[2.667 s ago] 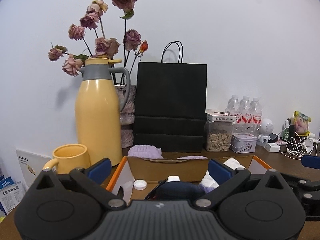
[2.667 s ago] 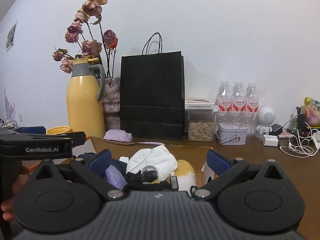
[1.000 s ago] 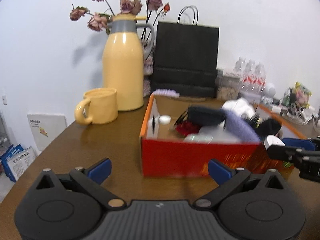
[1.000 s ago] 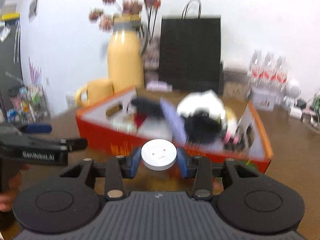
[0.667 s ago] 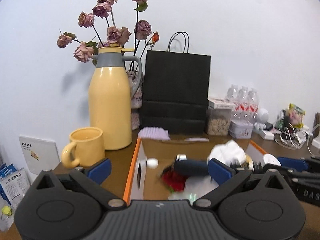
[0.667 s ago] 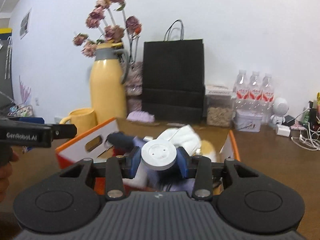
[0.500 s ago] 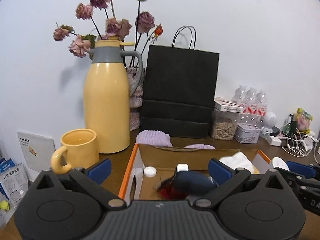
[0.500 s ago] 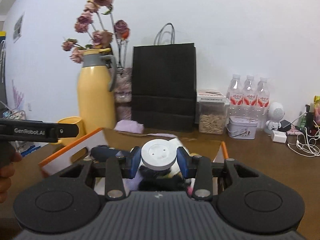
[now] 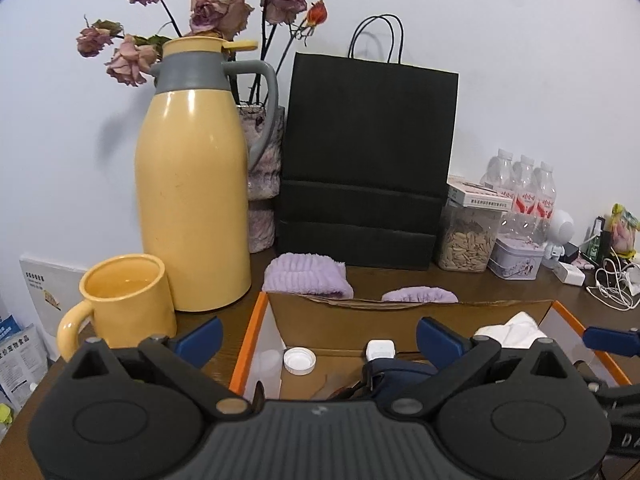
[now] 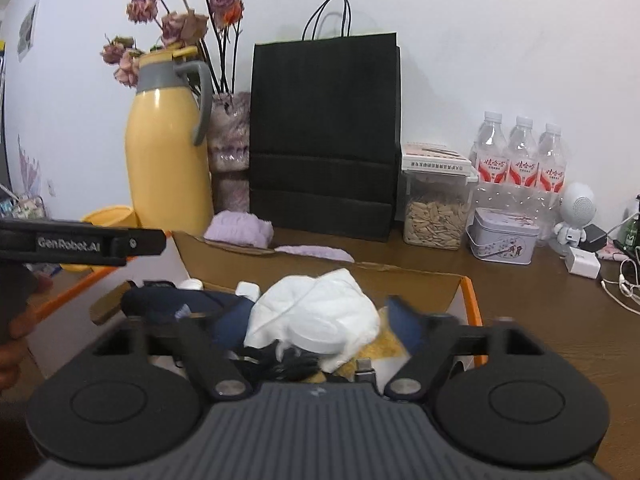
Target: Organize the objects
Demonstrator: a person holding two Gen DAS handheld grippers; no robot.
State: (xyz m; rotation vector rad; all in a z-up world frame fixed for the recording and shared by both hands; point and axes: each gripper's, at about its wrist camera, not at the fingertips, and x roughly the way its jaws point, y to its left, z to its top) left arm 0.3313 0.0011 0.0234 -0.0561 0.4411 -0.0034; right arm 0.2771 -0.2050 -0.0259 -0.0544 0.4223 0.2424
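Note:
An orange cardboard box (image 9: 250,340) sits right under both grippers, and its rim (image 10: 474,300) also shows in the right wrist view. Inside lie a white cloth (image 10: 320,304), a dark blue pouch (image 10: 192,306), a white cap (image 9: 299,360) and cables. A white round disc (image 10: 316,340) rests on the white cloth. My right gripper (image 10: 280,320) hangs over it with its jaws opening and blurred, and the pads are off the disc. My left gripper (image 9: 318,338) is open and empty above the box's left part. Its side (image 10: 80,244) shows in the right wrist view.
Behind the box stand a yellow thermos (image 9: 192,184), a yellow mug (image 9: 124,300), a black paper bag (image 9: 368,160) and purple cloths (image 9: 306,280). At the right are a seed jar (image 10: 434,216), a tin (image 10: 504,240), water bottles (image 10: 520,160) and white cables (image 10: 624,280).
The right gripper was shut on the white disc; now its jaws have spread and the disc lies on the white cloth. Both grippers have moved forward over the box.

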